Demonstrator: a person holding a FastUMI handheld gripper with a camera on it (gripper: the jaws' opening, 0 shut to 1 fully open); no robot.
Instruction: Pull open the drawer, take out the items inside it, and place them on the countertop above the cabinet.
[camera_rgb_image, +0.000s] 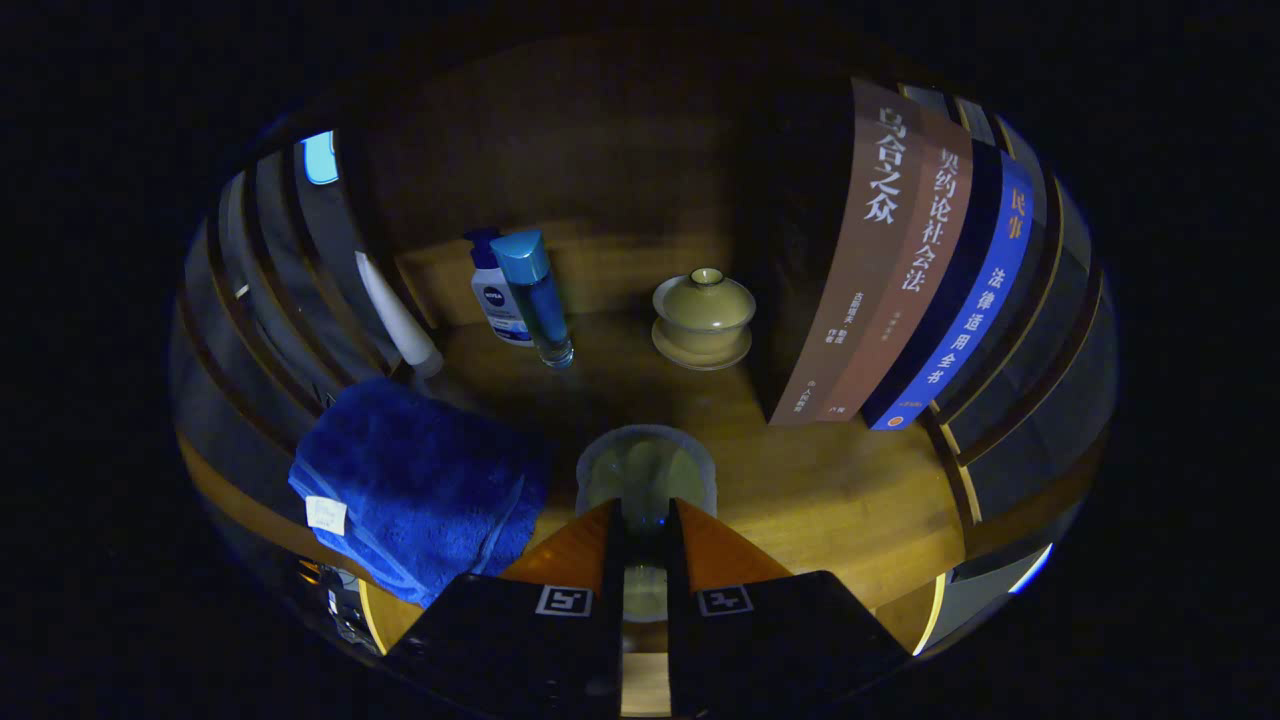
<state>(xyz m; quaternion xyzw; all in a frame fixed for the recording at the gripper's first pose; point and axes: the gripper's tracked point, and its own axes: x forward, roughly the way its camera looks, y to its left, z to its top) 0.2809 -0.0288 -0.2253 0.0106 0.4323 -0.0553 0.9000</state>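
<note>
My gripper (645, 505) is held over the wooden countertop (840, 500), its fingers close together and shut on a clear glass cup (645, 465). The cup is wider than the gap between the fingers, and its round rim shows just ahead of the fingertips. A pale greenish tint shows inside the cup and again lower down in the gap. The cup sits low over the wood; I cannot tell whether its base touches the countertop.
A folded blue towel (420, 490) lies just left of the fingers. Beyond stand a blue bottle (535, 295), a white pump bottle (492, 295), a white tube (400, 320) and a lidded tea bowl on a saucer (703, 318). Upright books (900, 270) stand to the right.
</note>
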